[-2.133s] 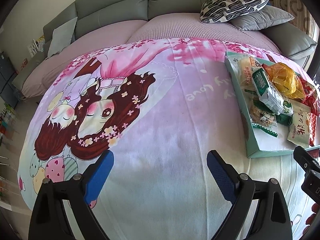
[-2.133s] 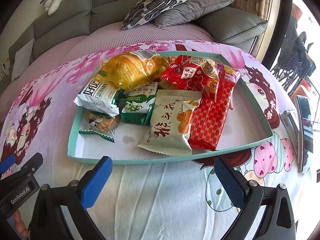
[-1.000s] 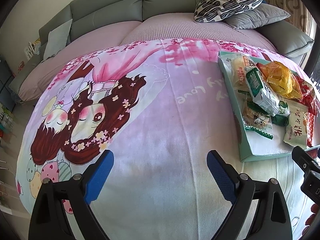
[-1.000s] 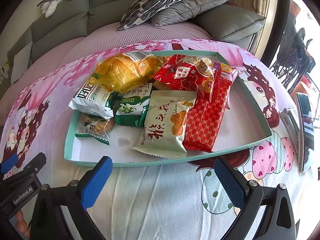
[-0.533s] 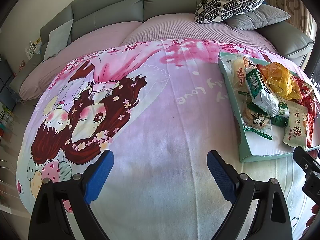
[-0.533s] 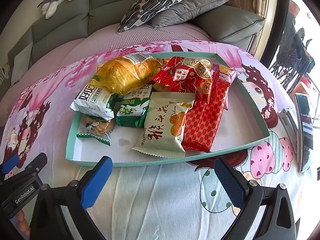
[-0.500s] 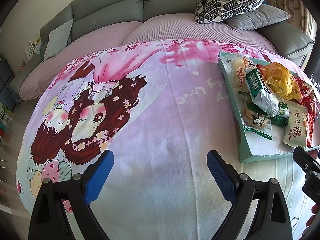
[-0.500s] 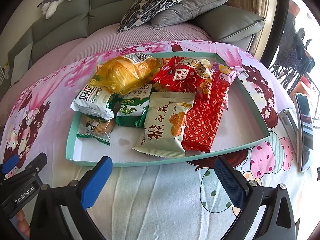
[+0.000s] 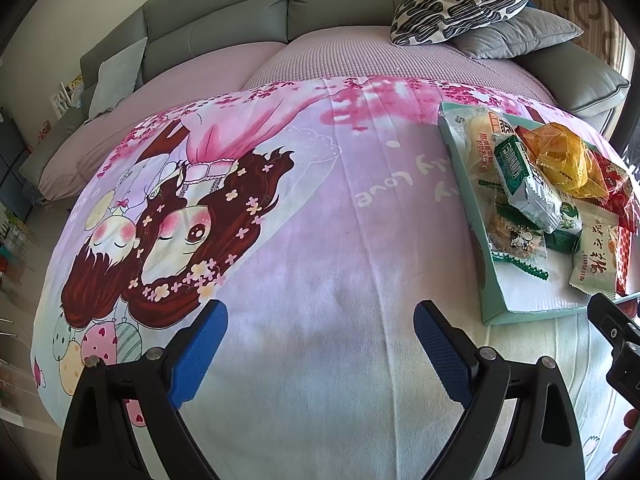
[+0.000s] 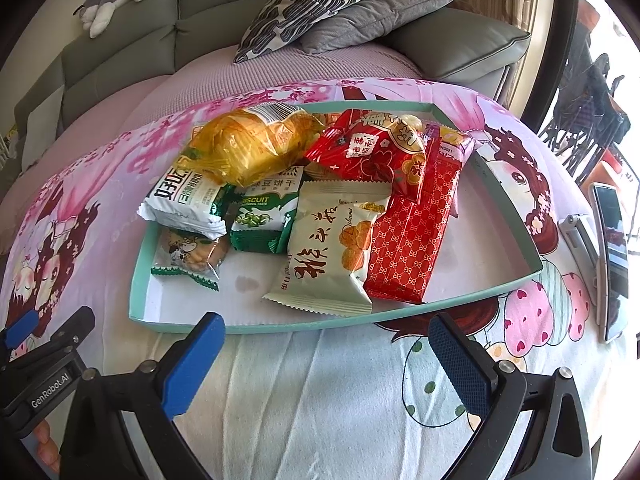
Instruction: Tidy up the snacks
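While the snacks are seen heaped in the teal tray point(image 10: 516, 236), just ahead of the right gripper point(image 10: 326, 344), nothing is being held. A cream packet point(image 10: 324, 256) and a red patterned pack point(image 10: 412, 236) are laid nearest the right jaws; behind them a green biscuit packet point(image 10: 264, 216), a white-and-green packet point(image 10: 188, 200), a yellow bag point(image 10: 248, 144) and a red festive bag point(image 10: 372, 148) are piled, overlapping. A clear-wrapped round biscuit point(image 10: 188, 256) is tucked at the tray's left corner.

Both right jaws are spread wide and empty, hovering over the printed blanket point(image 10: 320, 392) short of the tray's near rim. The left gripper point(image 9: 320, 344) is likewise held wide apart and empty, above bare blanket, with the tray point(image 9: 490, 276) off to its right and slightly ahead.

Which step is in hand cannot be settled: a tray already filled from elsewhere and a pile waiting to be sorted out would look alike. Should a packet be picked, a flat, crinkly wrapper would have to be pinched by an edge, the cream one being closest.

A phone point(image 10: 610, 264) is lying to the right of the right jaws.
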`<state>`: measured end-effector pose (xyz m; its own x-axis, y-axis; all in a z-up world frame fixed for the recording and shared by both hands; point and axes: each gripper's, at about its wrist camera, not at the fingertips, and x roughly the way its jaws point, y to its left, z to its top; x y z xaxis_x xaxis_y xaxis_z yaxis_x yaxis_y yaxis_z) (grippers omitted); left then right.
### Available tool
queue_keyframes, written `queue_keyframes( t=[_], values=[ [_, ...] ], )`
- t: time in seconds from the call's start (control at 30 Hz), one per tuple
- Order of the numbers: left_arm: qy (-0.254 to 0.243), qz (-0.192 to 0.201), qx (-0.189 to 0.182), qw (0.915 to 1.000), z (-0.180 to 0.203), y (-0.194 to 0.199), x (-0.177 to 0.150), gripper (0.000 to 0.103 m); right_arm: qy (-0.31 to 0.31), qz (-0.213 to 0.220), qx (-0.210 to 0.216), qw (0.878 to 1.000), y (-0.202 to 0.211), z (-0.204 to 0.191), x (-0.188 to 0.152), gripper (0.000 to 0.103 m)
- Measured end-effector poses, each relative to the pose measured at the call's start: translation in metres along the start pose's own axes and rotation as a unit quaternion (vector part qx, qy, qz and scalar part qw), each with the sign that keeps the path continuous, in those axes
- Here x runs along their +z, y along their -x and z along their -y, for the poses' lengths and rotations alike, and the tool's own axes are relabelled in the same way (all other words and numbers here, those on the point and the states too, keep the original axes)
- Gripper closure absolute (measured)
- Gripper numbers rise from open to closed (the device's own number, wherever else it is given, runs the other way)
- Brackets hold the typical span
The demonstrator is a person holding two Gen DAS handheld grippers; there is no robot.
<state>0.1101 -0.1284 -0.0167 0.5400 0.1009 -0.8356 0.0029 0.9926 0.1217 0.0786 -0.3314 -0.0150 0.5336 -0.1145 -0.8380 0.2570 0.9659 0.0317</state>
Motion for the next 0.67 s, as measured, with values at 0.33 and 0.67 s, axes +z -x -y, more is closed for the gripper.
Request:
queue_keyframes(
  t=[0.33,0.67],
  values=[
    [0.001,-0.001,0.001,1.0000,-0.0011,-0.0007,0.0000,0.009,-0.002,-0.002,0.002,1.000,-0.0022,0.0000,0.0000,0.000],
    [-0.003,0.002,0.001,1.0000,0.0004,-0.0015,0.0000,0.009,-0.001,-0.006,0.004,1.000,-0.0058,-0.0003,-0.0012,0.000]
  ],
)
